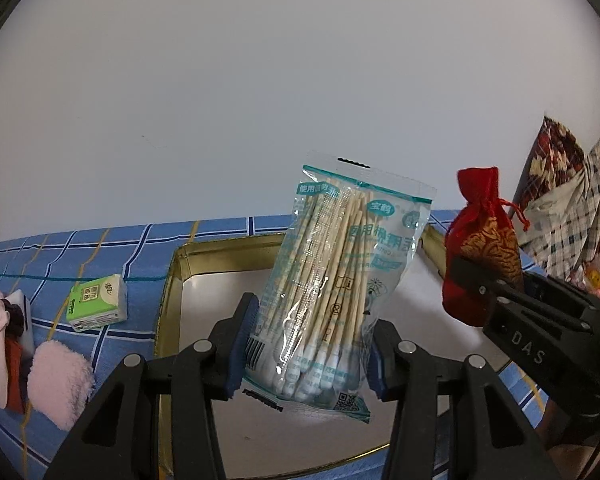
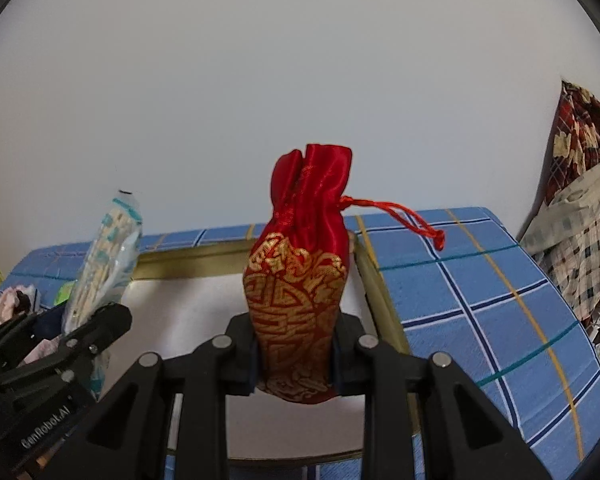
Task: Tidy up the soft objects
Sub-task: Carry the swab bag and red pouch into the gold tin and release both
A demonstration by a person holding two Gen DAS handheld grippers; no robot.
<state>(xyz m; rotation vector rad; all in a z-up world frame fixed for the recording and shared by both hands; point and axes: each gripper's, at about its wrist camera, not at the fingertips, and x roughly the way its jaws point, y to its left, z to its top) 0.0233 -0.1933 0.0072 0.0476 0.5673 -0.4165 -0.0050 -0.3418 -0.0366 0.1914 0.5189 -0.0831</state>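
Observation:
My left gripper [image 1: 306,354] is shut on a clear bag of cotton swabs [image 1: 336,280] and holds it upright above a gold-rimmed metal tray [image 1: 168,280]. My right gripper [image 2: 296,360] is shut on a red and gold drawstring pouch [image 2: 300,292], also held upright over the tray [image 2: 380,296]. The pouch shows at the right in the left wrist view [image 1: 480,248]. The swab bag shows at the left in the right wrist view [image 2: 104,264].
A blue checked cloth [image 1: 80,248] covers the table. On it left of the tray lie a green tissue pack [image 1: 98,302], a pink fluffy pad [image 1: 58,380] and a small pile of cloth items [image 1: 2,340]. Patterned fabric [image 2: 580,208] hangs at the right. A white wall stands behind.

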